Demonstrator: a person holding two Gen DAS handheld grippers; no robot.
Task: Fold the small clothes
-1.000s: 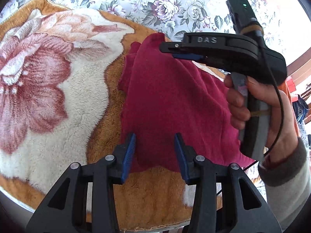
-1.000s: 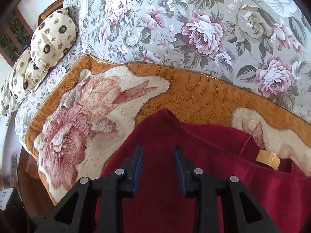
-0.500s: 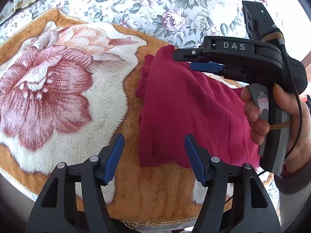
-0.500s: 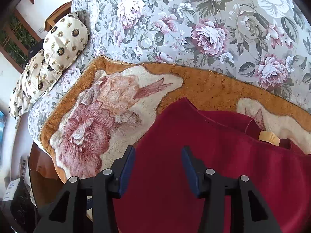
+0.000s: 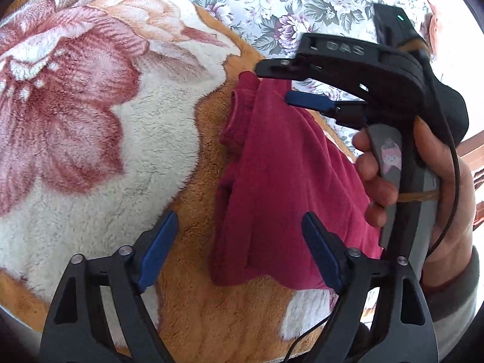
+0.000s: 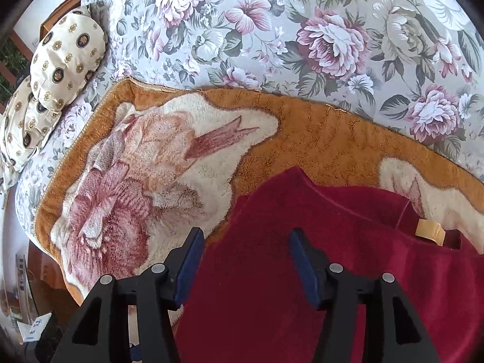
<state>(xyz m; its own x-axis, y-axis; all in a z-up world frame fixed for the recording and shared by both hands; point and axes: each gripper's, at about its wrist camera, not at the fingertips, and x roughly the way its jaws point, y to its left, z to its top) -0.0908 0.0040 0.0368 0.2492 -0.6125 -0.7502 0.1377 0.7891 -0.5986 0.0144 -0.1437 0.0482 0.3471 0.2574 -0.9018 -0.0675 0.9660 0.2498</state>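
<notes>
A dark red garment [image 5: 287, 181] lies folded in a long strip on a plush blanket [image 5: 121, 151]. My left gripper [image 5: 239, 248] hovers over its near end; the jaws are opening wide, and the pads do not press the cloth between them. My right gripper [image 5: 278, 83], held by a hand [image 5: 375, 193], hangs over the strip's far end. In the right wrist view the right gripper [image 6: 246, 257] is also opening, above the red garment [image 6: 302, 242] and free of it. A yellow tag [image 6: 429, 231] shows at the garment's neck.
The blanket [image 6: 302, 127] has an orange border and a large pink rose. It lies on a floral bedsheet [image 6: 272, 30]. Two patterned pillows [image 6: 66, 57] sit at the far left. The bed's edge drops off at lower left, with small clutter [image 6: 30, 329] beyond it.
Both pairs of jaws have spread from half-closed to wide apart. The red cloth no longer sits pinched between the pads and rests on the blanket. The left gripper has sunk a little.
</notes>
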